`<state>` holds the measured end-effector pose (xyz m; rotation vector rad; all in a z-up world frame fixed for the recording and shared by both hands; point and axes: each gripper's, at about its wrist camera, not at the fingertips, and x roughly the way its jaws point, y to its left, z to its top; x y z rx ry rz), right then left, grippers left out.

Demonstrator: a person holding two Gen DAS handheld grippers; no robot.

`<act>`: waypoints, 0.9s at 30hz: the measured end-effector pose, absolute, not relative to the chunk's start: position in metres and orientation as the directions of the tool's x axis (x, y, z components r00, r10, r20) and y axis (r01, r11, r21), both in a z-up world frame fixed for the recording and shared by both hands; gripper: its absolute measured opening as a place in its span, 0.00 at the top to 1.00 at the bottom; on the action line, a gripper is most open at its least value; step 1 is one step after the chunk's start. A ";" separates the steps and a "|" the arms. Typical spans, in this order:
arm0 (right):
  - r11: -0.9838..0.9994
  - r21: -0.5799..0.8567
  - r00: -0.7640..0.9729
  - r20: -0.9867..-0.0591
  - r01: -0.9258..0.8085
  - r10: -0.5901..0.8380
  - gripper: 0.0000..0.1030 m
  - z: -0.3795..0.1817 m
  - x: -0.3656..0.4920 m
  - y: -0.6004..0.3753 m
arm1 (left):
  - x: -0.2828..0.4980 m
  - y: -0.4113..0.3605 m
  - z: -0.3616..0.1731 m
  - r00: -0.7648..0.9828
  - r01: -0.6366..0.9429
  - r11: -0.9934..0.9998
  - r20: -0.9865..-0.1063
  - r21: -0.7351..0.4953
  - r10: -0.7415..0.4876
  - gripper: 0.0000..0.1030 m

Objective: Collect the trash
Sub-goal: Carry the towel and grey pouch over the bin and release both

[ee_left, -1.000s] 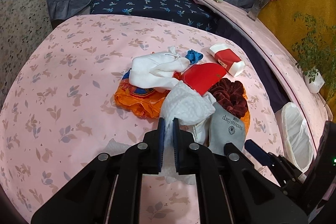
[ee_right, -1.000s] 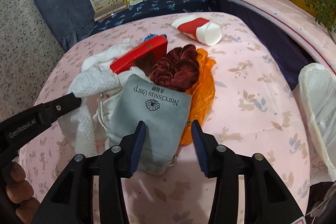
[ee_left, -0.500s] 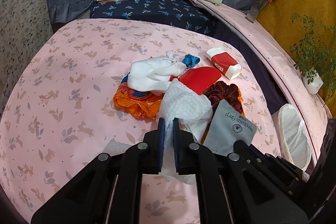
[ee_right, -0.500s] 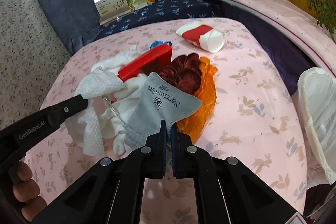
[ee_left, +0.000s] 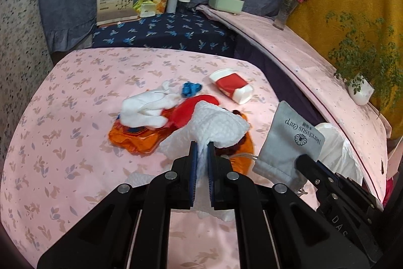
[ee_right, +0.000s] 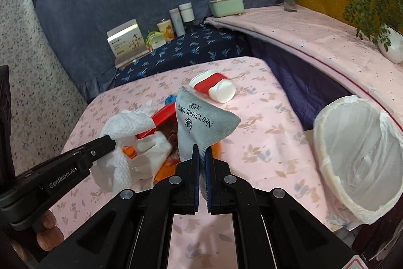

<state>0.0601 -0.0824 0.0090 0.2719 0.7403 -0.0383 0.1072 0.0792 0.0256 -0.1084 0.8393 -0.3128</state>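
— While both tools are loaded, which one is closer to the bin?

— By my reading, the right gripper (ee_right: 202,155). Its jaws are clamped on a corner of the grey pouch (ee_right: 201,121), which hangs lifted above the pile. The lined bin (ee_right: 325,165) sits just off the table's right edge, to the right of that gripper and slightly nearer.

— And the other one?

— The left gripper (ee_left: 202,151) is pinched shut on the white paper towel (ee_left: 214,122), held over the orange wrapper (ee_left: 131,138), further left of the bin.

— So what does the move turn on?

— I'd say a sideways carry rightward, then a release over the opening. The pouch's long axis runs away from the jaws, so it should drop in cleanly.

— What remains?

— The red-and-white tube (ee_left: 233,86) lies farther back on the pink tablecloth (ee_left: 75,97).
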 end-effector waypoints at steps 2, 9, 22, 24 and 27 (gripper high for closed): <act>0.961 0.236 0.750 -0.659 0.146 0.048 0.96 0.014 0.054 -0.094 | 0.104 0.065 0.030 0.624 0.255 0.943 -0.709 -0.213 -0.329 0.93; 0.941 0.252 0.774 -0.633 0.225 -0.016 0.96 0.022 0.034 -0.141 | 0.092 0.009 0.041 0.605 0.359 0.912 -0.695 -0.198 -0.389 0.93; 0.871 0.287 0.761 -0.634 0.398 -0.138 0.96 0.009 -0.008 -0.236 | 0.073 -0.106 0.031 0.505 0.535 0.826 -0.716 -0.179 -0.482 0.93; 0.857 0.292 0.755 -0.637 0.424 -0.156 0.96 0.005 -0.015 -0.249 | 0.069 -0.121 0.027 0.487 0.559 0.810 -0.721 -0.176 -0.493 0.93; 0.838 0.295 0.745 -0.641 0.459 -0.182 0.96 0.001 -0.025 -0.267 | 0.063 -0.143 0.023 0.464 0.594 0.785 -0.723 -0.174 -0.511 0.93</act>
